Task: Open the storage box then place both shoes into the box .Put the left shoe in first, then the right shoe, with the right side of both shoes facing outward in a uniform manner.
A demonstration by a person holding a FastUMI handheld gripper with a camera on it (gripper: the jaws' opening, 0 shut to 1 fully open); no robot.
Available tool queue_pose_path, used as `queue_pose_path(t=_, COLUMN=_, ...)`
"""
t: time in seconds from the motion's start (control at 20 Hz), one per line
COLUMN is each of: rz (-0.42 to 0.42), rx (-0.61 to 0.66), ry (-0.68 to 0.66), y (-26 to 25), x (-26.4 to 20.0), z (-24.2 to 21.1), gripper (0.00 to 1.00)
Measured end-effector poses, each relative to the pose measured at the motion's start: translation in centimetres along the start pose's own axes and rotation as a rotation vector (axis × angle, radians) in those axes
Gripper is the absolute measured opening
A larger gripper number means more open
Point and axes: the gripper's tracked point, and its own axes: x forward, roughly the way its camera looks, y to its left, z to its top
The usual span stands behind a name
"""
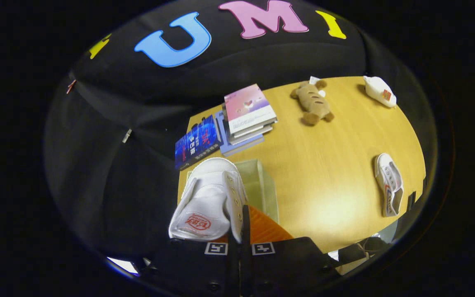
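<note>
My gripper (240,222) is shut on the side wall of a white canvas shoe (208,198) with a red logo on its tongue. The shoe hangs tilted, toe pointing away from me, over the near left corner of the wooden table (324,173). Just beyond the fingers and partly under the shoe stands the clear storage box (260,185). Its orange panel (266,229) lies right beside my fingers. The second white shoe (390,183) lies on its side on the table, far to the right of the box.
A stack of books (248,113) and a blue book (196,142) lie beyond the box at the table's far left. A brown plush toy (312,102) and a white packet (379,90) sit further back right. The booth's black cloth surrounds the table.
</note>
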Motion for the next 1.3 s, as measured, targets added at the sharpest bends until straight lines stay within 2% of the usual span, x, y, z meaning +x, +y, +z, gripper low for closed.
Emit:
queue_pose_path(t=0.2, rz=-0.081, rx=-0.071, ry=0.021, y=1.0, x=4.9, z=-2.1, gripper=0.06)
queue_pose_path(t=0.3, rz=-0.121, rx=-0.054, ry=0.046, y=0.9, x=6.8, z=-3.2, gripper=0.07)
queue_pose_path(t=0.6, rz=-0.174, rx=-0.026, ry=0.102, y=1.2, x=11.3, z=-4.1, gripper=0.07)
queue_pose_path(t=1.0, rz=-0.099, rx=-0.043, ry=0.164, y=3.0, x=12.7, z=-6.0, gripper=0.17)
queue_pose_path(t=1.1, rz=-0.036, rx=-0.033, ry=0.183, y=4.2, x=12.7, z=-6.5, gripper=0.33)
queue_pose_path(t=1.15, rz=-0.015, rx=-0.034, ry=0.183, y=4.6, x=12.1, z=-6.4, gripper=0.45)
queue_pose_path(t=1.2, rz=-0.002, rx=-0.043, ry=0.173, y=4.7, x=12.0, z=-6.1, gripper=0.47)
queue_pose_path(t=1.3, rz=0.042, rx=-0.069, ry=0.176, y=5.4, x=11.1, z=-6.1, gripper=0.62)
